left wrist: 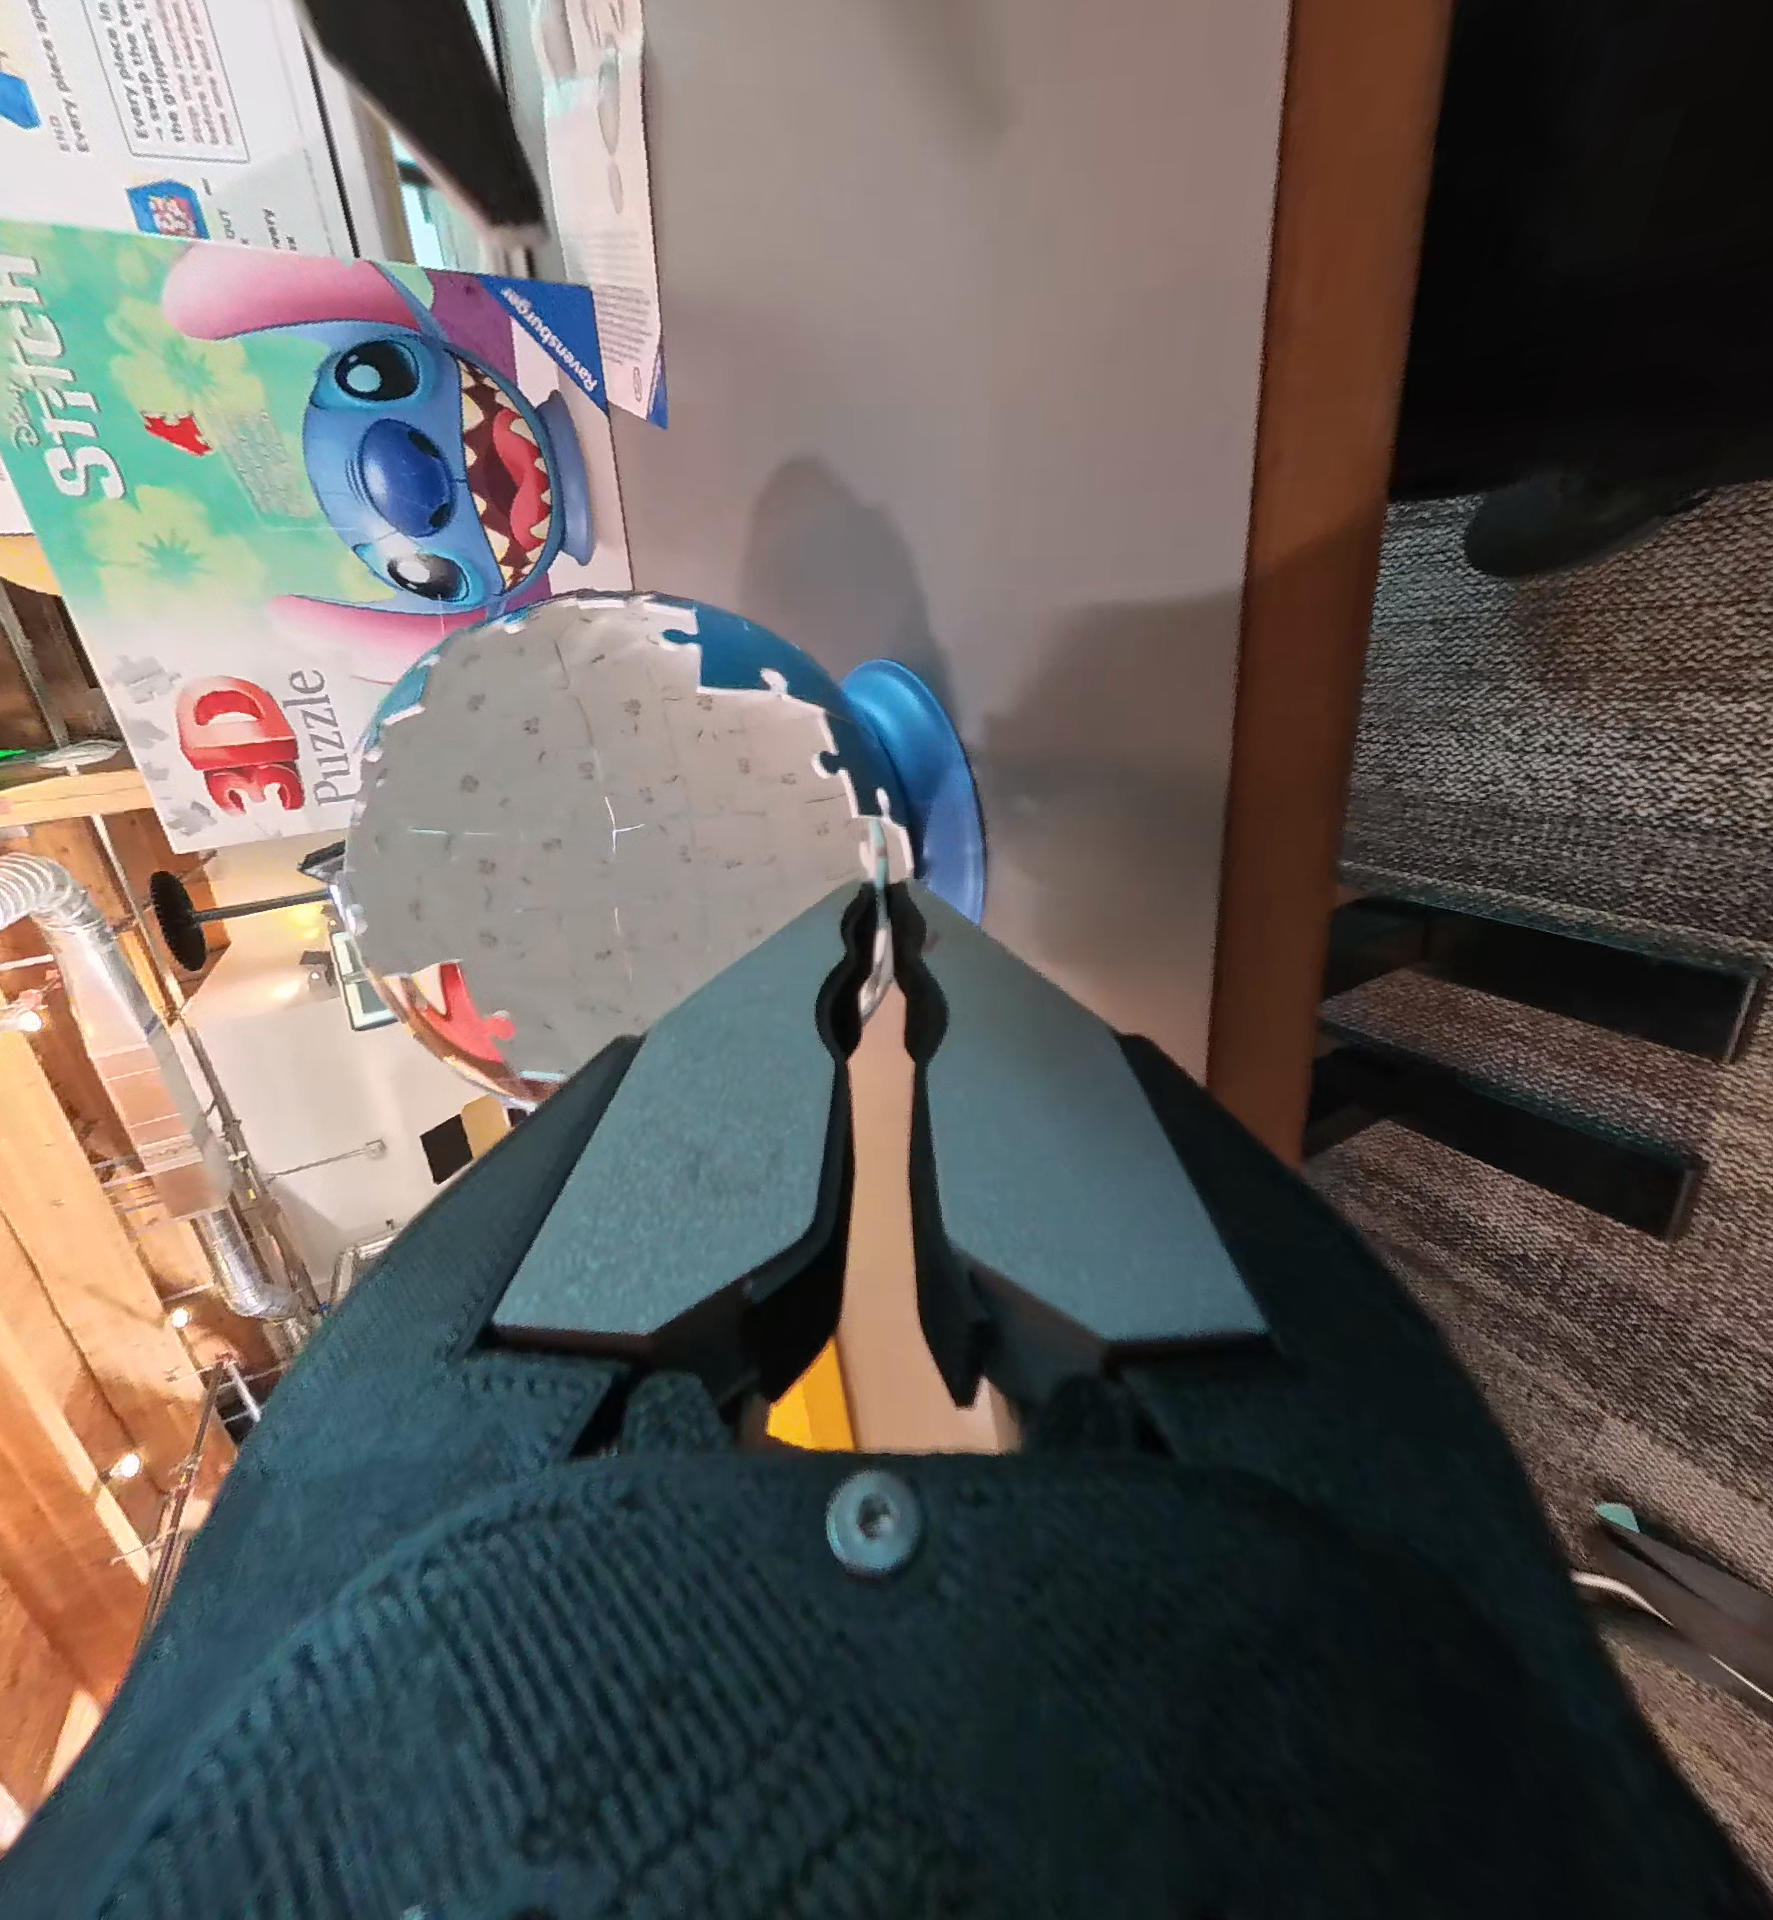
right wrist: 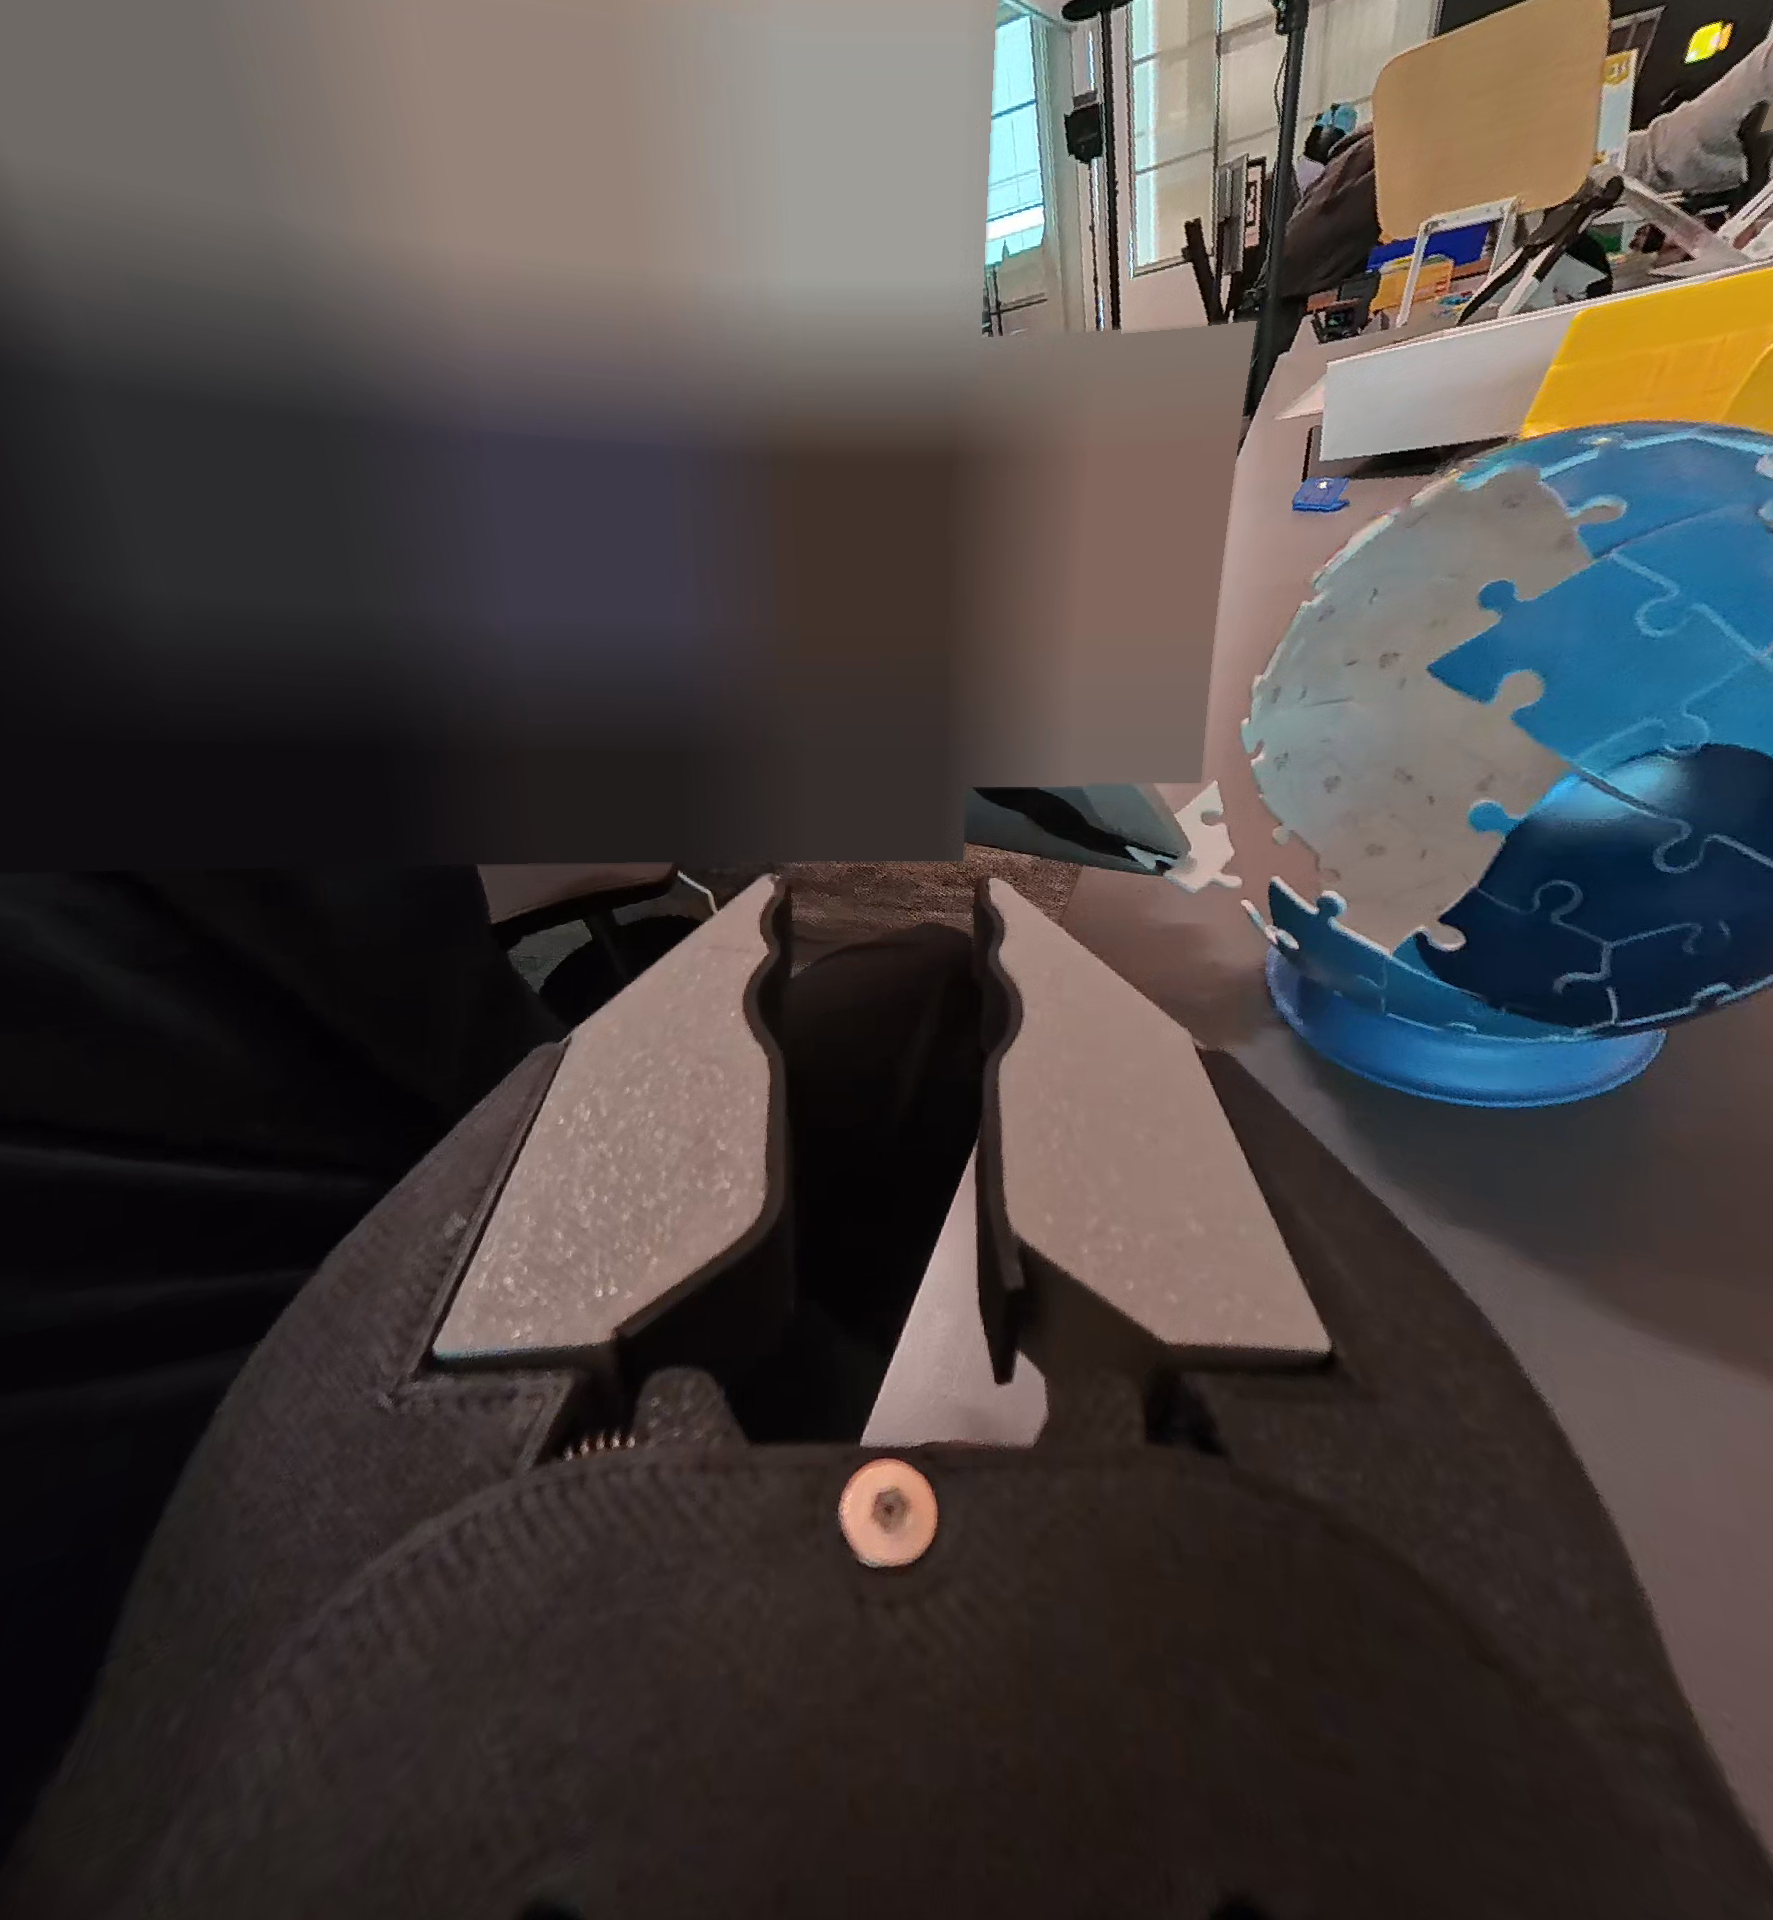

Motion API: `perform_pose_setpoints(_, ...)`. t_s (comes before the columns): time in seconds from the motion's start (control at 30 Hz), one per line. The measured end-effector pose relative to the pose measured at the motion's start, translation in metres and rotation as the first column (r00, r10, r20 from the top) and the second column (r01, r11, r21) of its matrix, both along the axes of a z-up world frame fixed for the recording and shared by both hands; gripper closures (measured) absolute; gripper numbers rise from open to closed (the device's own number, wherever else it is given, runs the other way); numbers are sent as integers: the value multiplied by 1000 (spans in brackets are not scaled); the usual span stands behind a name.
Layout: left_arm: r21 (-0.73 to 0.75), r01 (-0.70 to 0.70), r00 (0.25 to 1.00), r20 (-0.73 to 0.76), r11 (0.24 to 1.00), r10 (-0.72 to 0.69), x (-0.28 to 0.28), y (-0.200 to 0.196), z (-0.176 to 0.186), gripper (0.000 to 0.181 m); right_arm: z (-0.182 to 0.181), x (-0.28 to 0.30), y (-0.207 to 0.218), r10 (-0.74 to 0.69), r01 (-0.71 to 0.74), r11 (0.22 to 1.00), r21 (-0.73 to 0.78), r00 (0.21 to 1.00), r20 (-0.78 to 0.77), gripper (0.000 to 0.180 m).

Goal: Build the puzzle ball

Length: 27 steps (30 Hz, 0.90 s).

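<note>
Puzzle piece [left wrist: 879,940] pinched between left fingers [left wrist: 830,977], just beside ball [left wrist: 591,821].

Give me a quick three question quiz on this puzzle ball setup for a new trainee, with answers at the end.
1. True or false: the right claw grips a puzzle piece.
2. What does the puzzle ball sit on?
   A) a yellow bin
   B) a blue stand
   C) the puzzle box
3. Fill in: the left claw pinches a loose ____ beside the ball's open edge.

Key:
1. False; its jaws are apart and empty.
2. B, the blue stand on the table.
3. Puzzle piece.
</note>
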<state>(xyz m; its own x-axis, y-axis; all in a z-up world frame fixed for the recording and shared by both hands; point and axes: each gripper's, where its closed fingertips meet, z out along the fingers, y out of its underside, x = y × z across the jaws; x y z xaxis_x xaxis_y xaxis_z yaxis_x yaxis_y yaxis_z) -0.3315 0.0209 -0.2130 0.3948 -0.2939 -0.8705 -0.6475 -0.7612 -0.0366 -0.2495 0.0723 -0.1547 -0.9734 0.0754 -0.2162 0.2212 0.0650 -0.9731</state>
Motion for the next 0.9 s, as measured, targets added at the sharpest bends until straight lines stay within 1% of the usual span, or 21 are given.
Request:
perform_pose_setpoints(0.3, -40, 25, 999, 44, 999, -23, -2, 2, -8, 181, 4, -1, 15, 12, -9, 999, -45, 998, 62, 148)
perform_pose_setpoints(0.63, -14, 62, 996, 72, 998, -61, -1, 0, -10, 181, 4, -8, 17, -2, 7, 998, -56, 996, 86, 148)
perform_pose_setpoints(0.73, -1, 110, 990, 88, 994, -109, 4, -1, -11, 181, 4, -10, 18, -6, 12, 998, -64, 996, 92, 148)
perform_pose_setpoints(0.8, 55, 175, 978, 105, 983, -180, 13, 2, -5, 180, 5, -11, 18, -9, 16, 998, -68, 996, 92, 148)
perform_pose_setpoints(0.9, 91, 239, 964, 99, 967, -247, 17, 0, 0, 180, 5, -12, 18, -5, 12, 998, -69, 995, 102, 148)
